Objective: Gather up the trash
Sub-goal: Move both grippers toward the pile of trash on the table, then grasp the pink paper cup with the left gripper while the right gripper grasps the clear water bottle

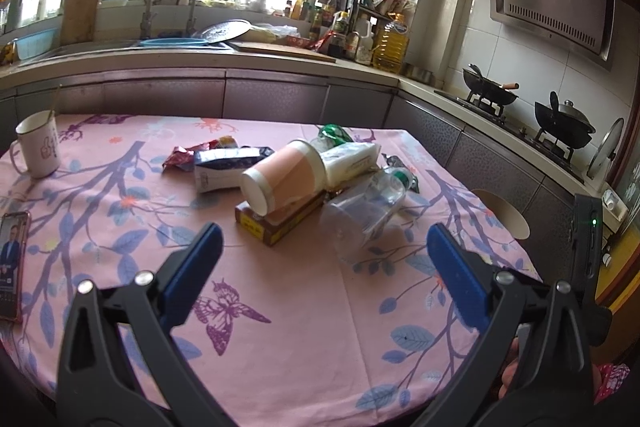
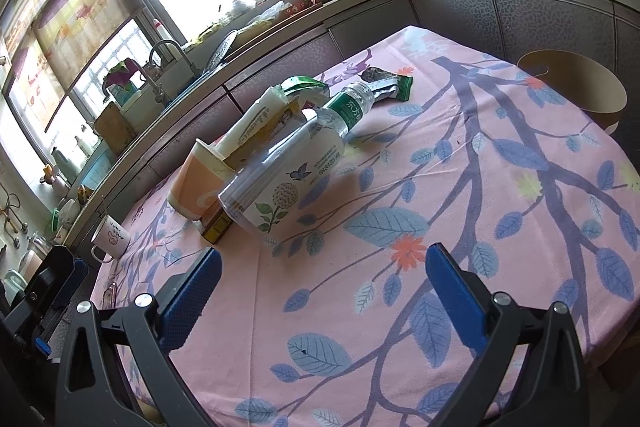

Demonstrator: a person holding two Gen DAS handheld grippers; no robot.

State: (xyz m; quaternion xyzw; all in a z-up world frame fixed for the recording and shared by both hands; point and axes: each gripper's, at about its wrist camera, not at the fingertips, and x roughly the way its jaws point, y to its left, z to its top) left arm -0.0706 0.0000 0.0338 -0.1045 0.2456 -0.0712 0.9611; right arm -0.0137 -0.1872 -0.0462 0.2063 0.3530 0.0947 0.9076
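- Left gripper (image 1: pixel 324 247): fingers (image 1: pixel 202 259) spread wide, nothing held; hovering above the pink floral worktop (image 1: pixel 300 327), short of the trash pile.
- Right gripper (image 2: pixel 323 269): fingers (image 2: pixel 452 287) likewise spread, nothing between them; aimed at the same pile from the other side.
- Nearest trash: clear plastic cup (image 1: pixel 360 219) lying on its side, a water bottle with green label (image 2: pixel 352 107) just behind it.
- Paper cup (image 1: pixel 284 179) tipped over, resting on a brown carton (image 1: pixel 276 223); a white tube-like pack (image 1: pixel 352 157) is pushed into its mouth.
- Further back: blue-white pouch (image 1: pixel 224 167), red wrapper (image 1: pixel 188 155), green wrapper (image 1: pixel 334 133), dark foil wrapper (image 2: pixel 388 85).
- No bin or bag is seen in either view.
- Judged: nothing collected yet; whole pile is left on the worktop, first grasp not yet made.
- Mug (image 1: pixel 38 147) and phone (image 1: pixel 12 263) stand well apart from the pile; probably not trash.
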